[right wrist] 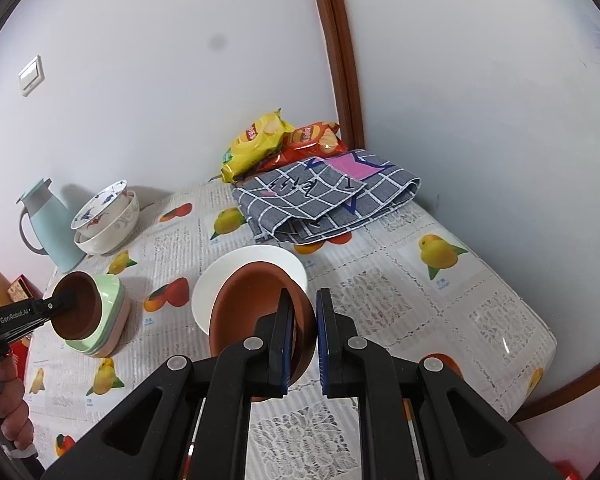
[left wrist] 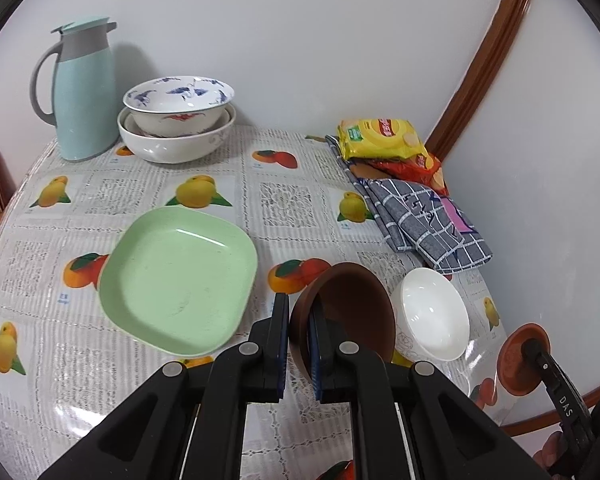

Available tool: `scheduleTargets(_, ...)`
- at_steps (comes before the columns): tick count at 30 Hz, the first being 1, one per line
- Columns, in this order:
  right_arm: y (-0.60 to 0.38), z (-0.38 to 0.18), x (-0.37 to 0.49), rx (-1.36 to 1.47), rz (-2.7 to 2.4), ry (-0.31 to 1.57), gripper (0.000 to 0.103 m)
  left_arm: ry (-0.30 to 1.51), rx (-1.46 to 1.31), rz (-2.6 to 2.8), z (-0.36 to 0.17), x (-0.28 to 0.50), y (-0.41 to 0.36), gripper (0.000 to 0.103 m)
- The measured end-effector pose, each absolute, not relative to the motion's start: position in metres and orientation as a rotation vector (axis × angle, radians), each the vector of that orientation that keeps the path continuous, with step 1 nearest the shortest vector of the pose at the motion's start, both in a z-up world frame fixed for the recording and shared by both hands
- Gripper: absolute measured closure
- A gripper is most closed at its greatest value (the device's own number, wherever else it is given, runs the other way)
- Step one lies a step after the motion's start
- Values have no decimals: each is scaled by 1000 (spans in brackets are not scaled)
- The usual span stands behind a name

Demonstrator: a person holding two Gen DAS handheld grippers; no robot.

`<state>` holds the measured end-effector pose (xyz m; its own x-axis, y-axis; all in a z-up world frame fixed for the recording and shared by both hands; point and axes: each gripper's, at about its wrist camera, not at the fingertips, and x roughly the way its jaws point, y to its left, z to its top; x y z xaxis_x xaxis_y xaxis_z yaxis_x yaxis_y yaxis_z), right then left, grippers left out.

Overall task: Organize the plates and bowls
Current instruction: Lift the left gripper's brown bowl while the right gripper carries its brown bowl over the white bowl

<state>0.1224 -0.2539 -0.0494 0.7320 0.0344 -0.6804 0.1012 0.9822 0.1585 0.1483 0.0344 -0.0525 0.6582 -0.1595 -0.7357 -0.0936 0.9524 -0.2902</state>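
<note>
My left gripper [left wrist: 299, 344] is shut on the rim of a dark brown bowl [left wrist: 352, 308] and holds it tilted above the table, right of a green square plate [left wrist: 180, 276]. The plate tops a small stack in the right wrist view [right wrist: 108, 312]. My right gripper [right wrist: 303, 336] is shut on the rim of a reddish-brown bowl [right wrist: 256, 304], held just in front of a small white bowl [right wrist: 240, 272], also in the left wrist view [left wrist: 432, 312]. Two nested white patterned bowls [left wrist: 176, 120] stand at the back left.
A pale blue thermos jug [left wrist: 84, 92] stands beside the nested bowls. A folded grey checked cloth [left wrist: 424, 220] and snack bags [left wrist: 384, 140] lie at the back right by the wall. The table edge [right wrist: 540, 376] runs close on the right.
</note>
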Motion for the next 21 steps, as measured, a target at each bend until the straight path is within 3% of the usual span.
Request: scheduleTargets(21,-229,-59,158,166,4,776,92,867,-335,27,-57,151,67,94)
